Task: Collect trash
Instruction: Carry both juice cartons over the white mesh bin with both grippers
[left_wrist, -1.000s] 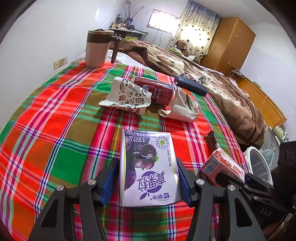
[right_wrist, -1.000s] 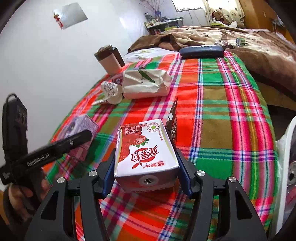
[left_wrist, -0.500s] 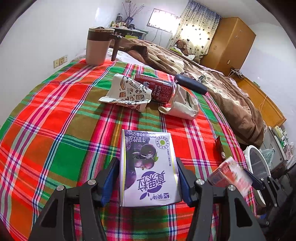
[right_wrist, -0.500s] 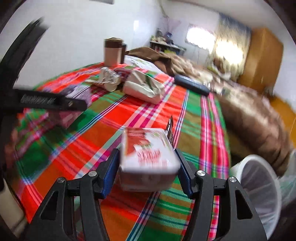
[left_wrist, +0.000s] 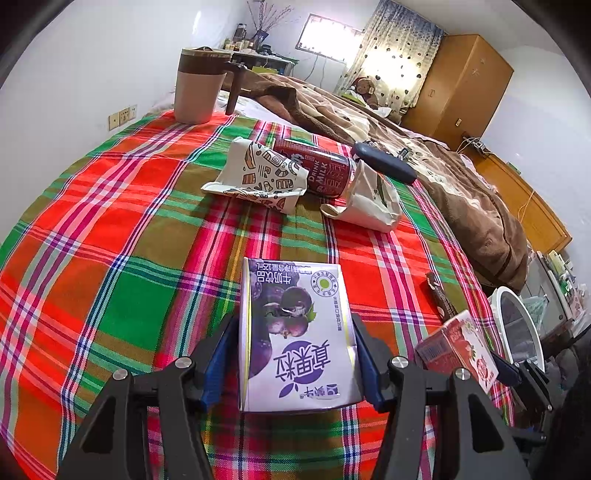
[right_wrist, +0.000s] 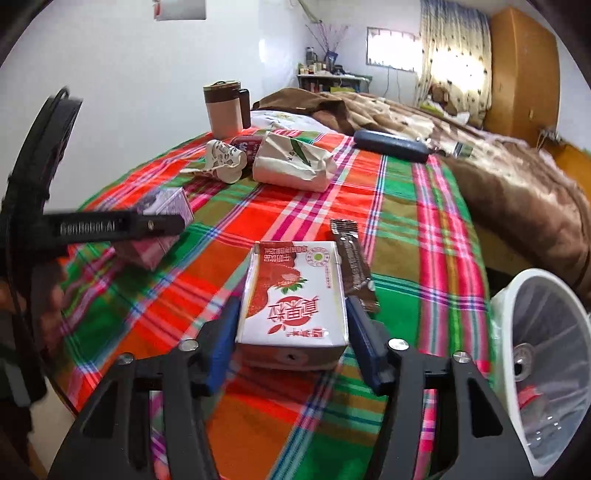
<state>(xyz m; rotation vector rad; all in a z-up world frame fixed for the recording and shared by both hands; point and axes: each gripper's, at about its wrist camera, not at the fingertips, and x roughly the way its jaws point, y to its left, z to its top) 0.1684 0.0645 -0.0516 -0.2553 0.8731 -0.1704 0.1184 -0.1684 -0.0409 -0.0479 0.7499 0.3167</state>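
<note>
The right gripper, jaws closing on the red carton, has swung to the bed's right edge beside the bin; drop next. The left gripper holds the purple carton.

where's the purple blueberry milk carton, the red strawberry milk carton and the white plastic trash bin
purple blueberry milk carton (left_wrist: 295, 332), left wrist view, printed top face
red strawberry milk carton (right_wrist: 295, 295), right wrist view, printed top face
white plastic trash bin (right_wrist: 532, 280), right wrist view, upper rim
</note>
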